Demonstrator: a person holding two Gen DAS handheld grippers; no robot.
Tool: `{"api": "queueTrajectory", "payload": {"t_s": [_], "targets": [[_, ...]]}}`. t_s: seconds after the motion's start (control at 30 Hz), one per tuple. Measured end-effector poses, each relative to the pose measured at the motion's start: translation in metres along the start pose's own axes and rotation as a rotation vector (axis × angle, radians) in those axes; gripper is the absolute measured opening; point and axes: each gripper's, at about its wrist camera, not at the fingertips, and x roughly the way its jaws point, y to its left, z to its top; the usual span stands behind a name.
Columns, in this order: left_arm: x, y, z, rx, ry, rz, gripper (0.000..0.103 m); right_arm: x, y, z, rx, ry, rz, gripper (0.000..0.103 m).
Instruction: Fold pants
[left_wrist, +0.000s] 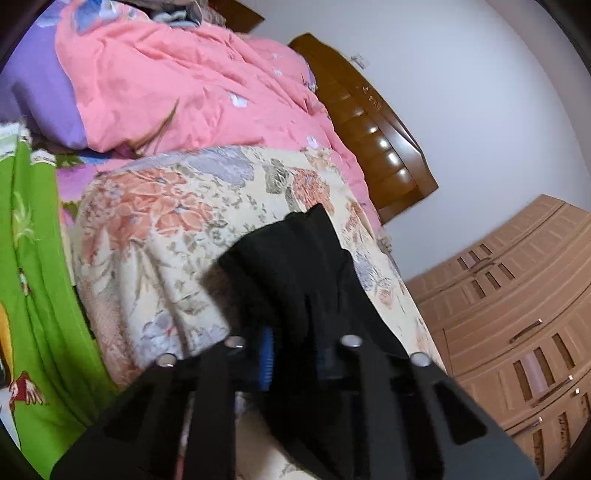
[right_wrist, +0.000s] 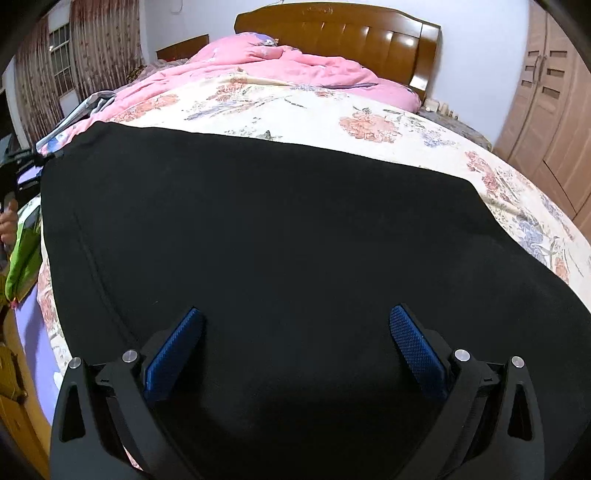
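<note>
The bed with a flowered cover spreads ahead of both claws. The black pants lie flat on it, under and ahead of the right claw, whose jaws stand wide apart. The left claw is closed on a bunch of the pants' fabric.

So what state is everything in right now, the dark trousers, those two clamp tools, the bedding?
Black fabric pants: spread flat on the bed, one edge pinched and lifted.
Left gripper: shut on the pants.
Right gripper: open, over the pants.
Pink quilt: rumpled, by the headboard.
Floral cream bedcover: laid out under the pants.
Brown wooden wardrobe doors: closed.
</note>
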Motion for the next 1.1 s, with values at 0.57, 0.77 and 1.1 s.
{"api": "queueTrajectory", "payload": {"t_s": [0.57, 0.77, 1.1], "targets": [[0.004, -0.339, -0.323, 1.137, -0.004, -0.071, 0.011, -0.129, -0.199, -0.100, 0.799, -0.449, 0.267, 0.098], [0.046, -0.332, -0.415, 1.385, 0.180, -0.050, 0.077, -0.130, -0.207, -0.132, 0.784, -0.339, 0.256, 0.098], [-0.052, -0.246, -0.319, 1.120, -0.073, 0.061, 0.095, -0.077, -0.121, -0.080, 0.613, -0.057, 0.577, 0.098]]}}
